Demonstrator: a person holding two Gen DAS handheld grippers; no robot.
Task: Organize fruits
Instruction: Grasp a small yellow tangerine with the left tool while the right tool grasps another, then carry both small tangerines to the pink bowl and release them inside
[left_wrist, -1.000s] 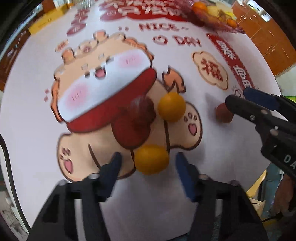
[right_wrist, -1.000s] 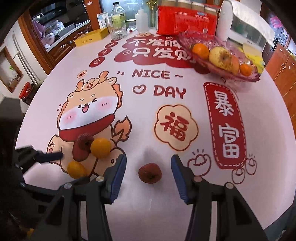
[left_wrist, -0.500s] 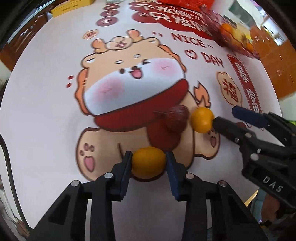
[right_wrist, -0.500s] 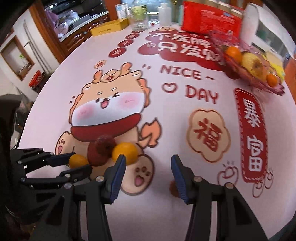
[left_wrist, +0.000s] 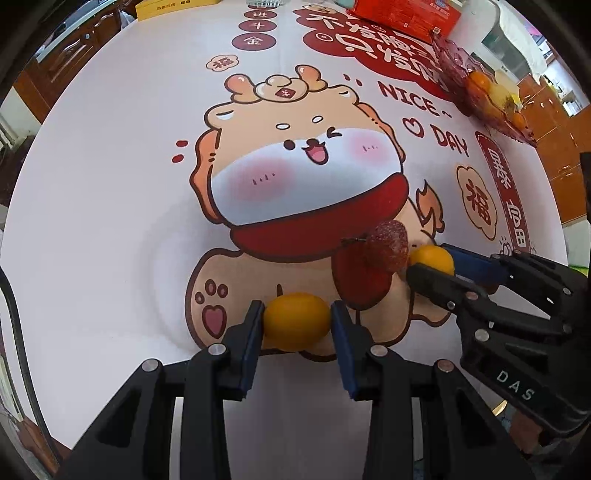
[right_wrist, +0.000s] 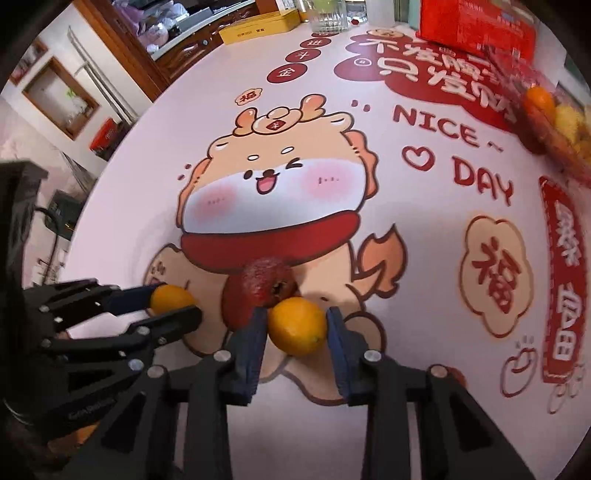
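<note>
Both grippers are working over the printed tablecloth (left_wrist: 110, 184) that covers the table, down toward its near edge, on the cartoon animal's lower body. The left gripper (left_wrist: 297, 325) is pointing steeply down and clamping the near orange (left_wrist: 297, 326) between its blue pads (left_wrist: 251, 343), which are pressing on both sides of the fruit. The right gripper (right_wrist: 297, 326) has just been closing its jaws, and its pads (right_wrist: 338, 347) are now squeezing the second orange (right_wrist: 297, 325), slightly farther in from the near edge and to the right of the first. In the left camera's view this gripper is reaching in from the right edge of the table. A dark red wrinkled fruit (right_wrist: 267, 282) is sitting right behind the second orange, touching it, over the red patch of the print. Far off, near the back right corner of the table, a pinkish transparent fruit bowl (left_wrist: 454, 70) is holding more oranges and a yellowish fruit. A red box (right_wrist: 476, 27) and a yellow box (right_wrist: 258, 26) are standing along the far edge.
</note>
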